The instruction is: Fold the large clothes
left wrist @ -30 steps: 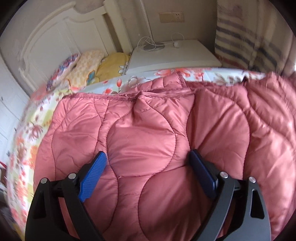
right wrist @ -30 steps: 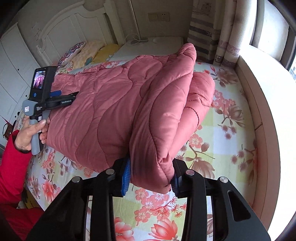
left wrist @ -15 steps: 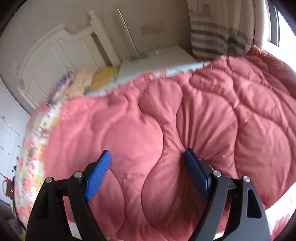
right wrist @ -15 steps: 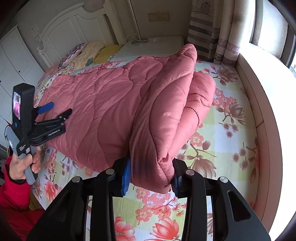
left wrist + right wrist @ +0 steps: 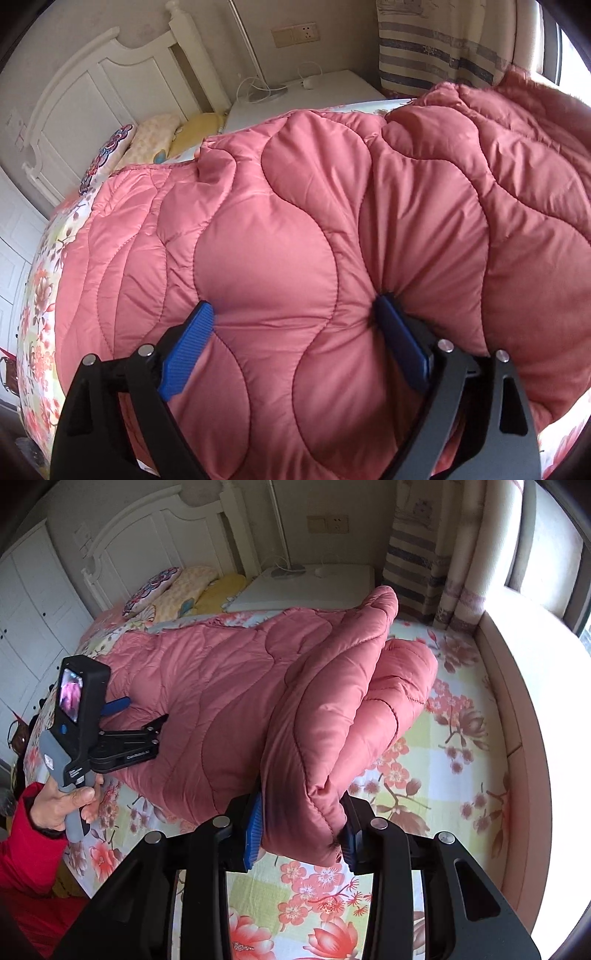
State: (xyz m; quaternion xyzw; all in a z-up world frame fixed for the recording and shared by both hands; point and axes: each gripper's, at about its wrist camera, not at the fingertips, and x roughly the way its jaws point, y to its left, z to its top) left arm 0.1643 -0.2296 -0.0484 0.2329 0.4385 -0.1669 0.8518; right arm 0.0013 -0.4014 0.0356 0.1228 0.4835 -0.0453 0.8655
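Right gripper: I am clamping my right gripper (image 5: 300,829) on a thick folded bundle of the pink quilted coat (image 5: 229,701), the blue pads (image 5: 253,830) pressing in on both sides of the padded edge.
Lifted part: the part I am gripping is hanging raised above the floral bedsheet (image 5: 443,775), doubled over itself in puffy layers.
Left gripper: I am holding my left gripper (image 5: 293,343) with its jaws spread wide, one blue pad (image 5: 188,350) lying on the coat's (image 5: 280,258) surface at the left and the other pad sinking into a crease at the right. It is pinching nothing that I can see.
Left gripper from the other side: in the right wrist view the left gripper (image 5: 140,720) is sitting at the coat's left edge, my left hand (image 5: 68,805) wrapping its grey handle, red sleeve showing at the wrist.
Coat: it is lying spread across the bed, reaching from near the pillows (image 5: 184,590) toward the foot end where I am holding it.
Surroundings: a white headboard (image 5: 155,542) is standing behind the pillows, a white nightstand (image 5: 306,587) beside it, and striped curtains (image 5: 417,554) are hanging at the right.
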